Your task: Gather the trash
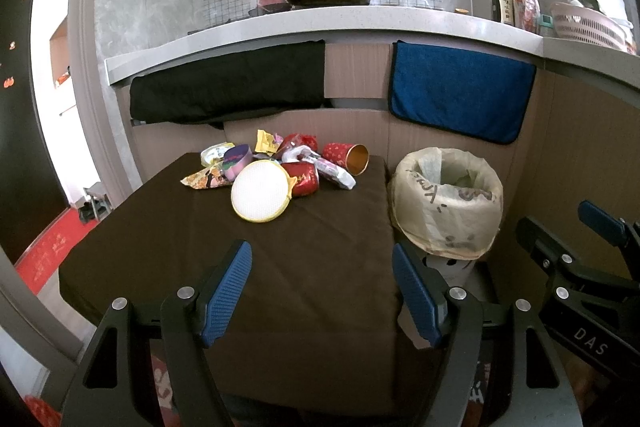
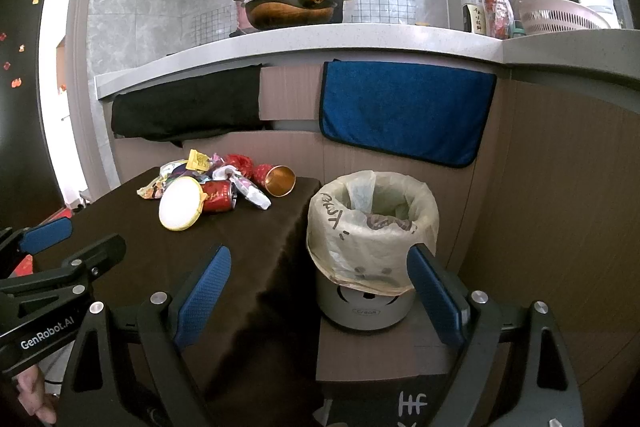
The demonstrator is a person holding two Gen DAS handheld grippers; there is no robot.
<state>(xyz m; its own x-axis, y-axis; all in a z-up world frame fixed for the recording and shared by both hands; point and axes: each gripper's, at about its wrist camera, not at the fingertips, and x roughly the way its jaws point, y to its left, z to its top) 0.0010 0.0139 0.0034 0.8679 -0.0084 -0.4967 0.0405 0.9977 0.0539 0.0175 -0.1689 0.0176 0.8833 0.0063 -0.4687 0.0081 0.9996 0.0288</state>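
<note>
Both grippers (image 1: 322,291) (image 2: 320,297) wide, level, empty

Landmark: bin (image 1: 448,203), lined with a pale plastic bag, standing just off the right edge of the bench (image 1: 168,251).
Bench: covered in dark brown cloth, left of the bin.
Trash pile (image 1: 280,163): on the bench's far part, left of the bin and apart from it.
Pile contents: a round white pad with a yellow rim (image 1: 261,191) at the front; a red can (image 1: 305,179) touching its right side; a red paper cup (image 1: 347,156) lying on its side, gold mouth turned toward the bin; crumpled wrappers (image 1: 208,179) farthest from the bin.
Left hand-held gripper (image 1: 322,293): nearer than the bin, over bare cloth, blue pads spread wide, nothing between them.
Right hand-held gripper (image 1: 600,223): right of the bin, partly cut off by the frame edge.
Blue towel (image 1: 460,95): hanging on the cabinet front behind the bin.
</note>
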